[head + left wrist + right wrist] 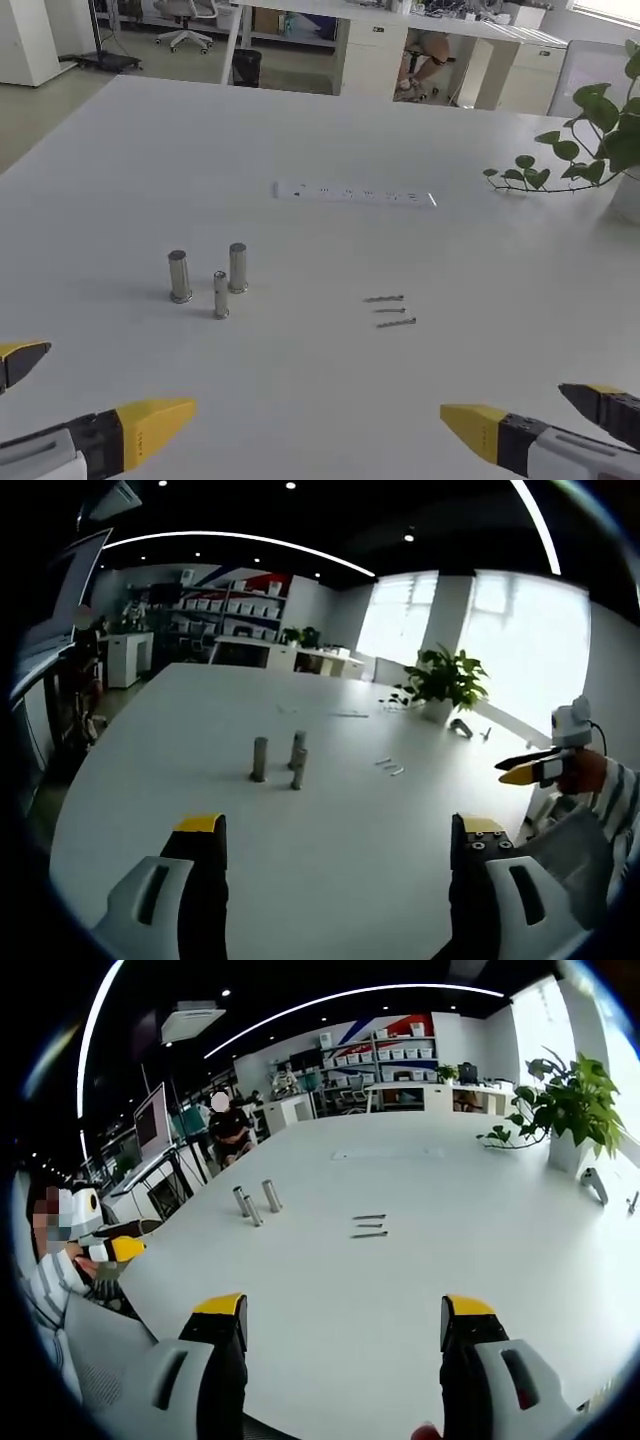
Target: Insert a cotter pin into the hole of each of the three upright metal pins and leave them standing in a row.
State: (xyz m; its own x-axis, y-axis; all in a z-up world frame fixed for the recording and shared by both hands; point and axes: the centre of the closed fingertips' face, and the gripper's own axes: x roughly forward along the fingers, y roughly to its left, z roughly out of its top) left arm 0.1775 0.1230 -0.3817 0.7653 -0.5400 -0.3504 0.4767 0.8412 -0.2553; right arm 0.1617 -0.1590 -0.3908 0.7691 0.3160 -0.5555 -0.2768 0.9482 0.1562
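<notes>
Three upright metal pins stand in a loose cluster left of the table's middle, also seen in the left gripper view as pins and in the right gripper view as pins. Three cotter pins lie side by side to their right, small cotter pins and cotter pins in the gripper views. My left gripper hovers open at the near left edge, well short of the pins. My right gripper hovers open at the near right, with nothing between its yellow-tipped fingers.
A white power strip lies across the table beyond the pins. A potted plant stands at the far right edge. Desks, chairs and a seated person are past the table's far end.
</notes>
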